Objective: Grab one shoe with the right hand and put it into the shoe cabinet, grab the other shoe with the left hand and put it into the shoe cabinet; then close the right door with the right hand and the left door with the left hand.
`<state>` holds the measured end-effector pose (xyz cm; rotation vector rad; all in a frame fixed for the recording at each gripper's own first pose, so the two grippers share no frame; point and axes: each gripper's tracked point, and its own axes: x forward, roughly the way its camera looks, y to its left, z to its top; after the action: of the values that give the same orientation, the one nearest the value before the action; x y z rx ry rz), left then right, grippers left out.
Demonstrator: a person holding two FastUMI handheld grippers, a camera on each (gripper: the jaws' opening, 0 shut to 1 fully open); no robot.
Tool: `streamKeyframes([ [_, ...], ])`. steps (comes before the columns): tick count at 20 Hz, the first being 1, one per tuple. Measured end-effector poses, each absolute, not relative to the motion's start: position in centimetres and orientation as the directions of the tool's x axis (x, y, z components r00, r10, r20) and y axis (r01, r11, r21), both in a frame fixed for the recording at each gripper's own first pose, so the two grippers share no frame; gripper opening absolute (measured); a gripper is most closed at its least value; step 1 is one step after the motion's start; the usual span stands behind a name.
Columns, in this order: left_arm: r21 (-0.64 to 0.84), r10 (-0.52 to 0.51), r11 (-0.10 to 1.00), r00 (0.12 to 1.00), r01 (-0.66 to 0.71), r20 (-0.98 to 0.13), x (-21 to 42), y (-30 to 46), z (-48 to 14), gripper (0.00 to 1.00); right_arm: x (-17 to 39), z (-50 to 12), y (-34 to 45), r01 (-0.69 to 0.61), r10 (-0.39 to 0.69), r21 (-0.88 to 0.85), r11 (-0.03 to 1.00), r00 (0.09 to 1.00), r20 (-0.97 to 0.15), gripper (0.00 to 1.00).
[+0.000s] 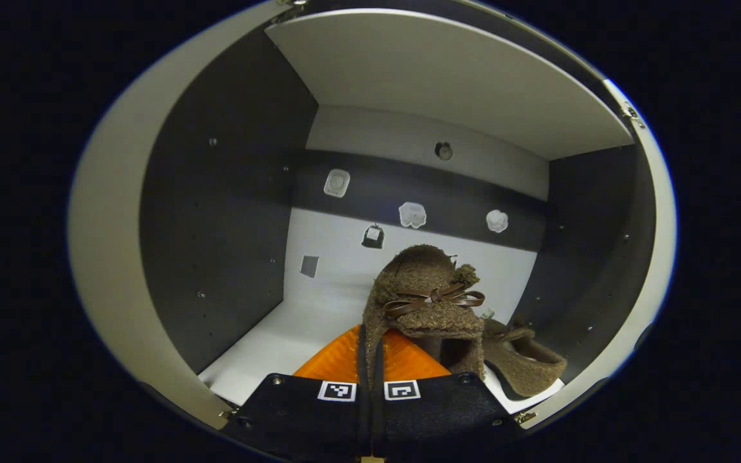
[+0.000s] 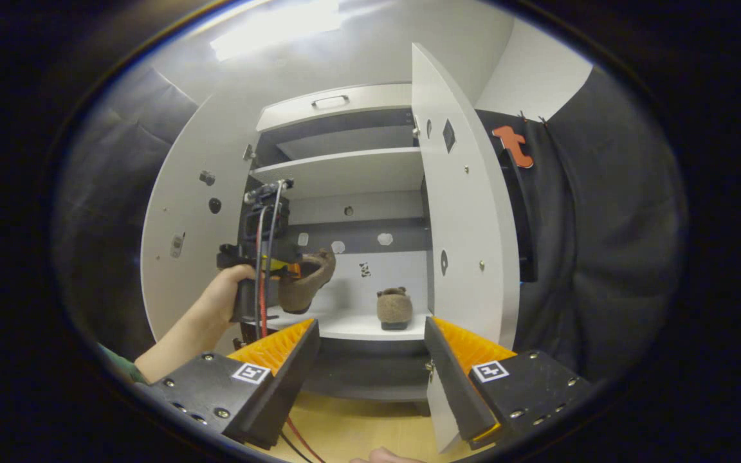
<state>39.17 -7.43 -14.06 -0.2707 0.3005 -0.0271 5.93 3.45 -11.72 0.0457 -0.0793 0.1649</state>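
My left gripper (image 1: 370, 350) is shut on a brown fuzzy shoe with a bow (image 1: 425, 292), holding it inside the shoe cabinet above the white shelf (image 1: 274, 341). A second brown shoe (image 1: 528, 366) lies on that shelf at the right, close to the dark side wall. In the right gripper view, the left gripper (image 2: 261, 257) sits in a person's hand at the cabinet mouth with the held shoe (image 2: 306, 276) tilted up in the air. The other shoe (image 2: 394, 307) stands on the shelf. My right gripper (image 2: 370, 347) is open with nothing between its fingers, back from the cabinet.
Both cabinet doors stand open: the left door (image 2: 184, 225) and the right door (image 2: 467, 225). An upper shelf (image 2: 338, 170) and a drawer front with a handle (image 2: 330, 101) sit above. Wooden floor (image 2: 357, 431) lies below the cabinet.
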Motion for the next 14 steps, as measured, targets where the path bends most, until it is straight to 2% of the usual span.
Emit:
streamKeyframes([
  [5,-0.238,-0.051,0.971,0.939,-0.033,-0.339,42.1,-7.1,-16.7,0.02,6.1,-12.6,4.8,-0.212,0.208,0.066,0.975,0.976,0.055,0.98],
  [11,-0.204,-0.050,0.978,0.901,-0.043,-0.431,43.4,-7.3,-20.0,0.03,6.3,-13.5,5.4,-0.206,0.205,0.043,0.978,0.978,0.033,0.98],
  [14,-0.238,-0.065,0.971,0.909,-0.038,-0.412,43.1,-7.5,-19.6,0.13,5.9,-13.5,5.1,-0.199,0.197,0.047,0.979,0.980,0.032,0.98],
])
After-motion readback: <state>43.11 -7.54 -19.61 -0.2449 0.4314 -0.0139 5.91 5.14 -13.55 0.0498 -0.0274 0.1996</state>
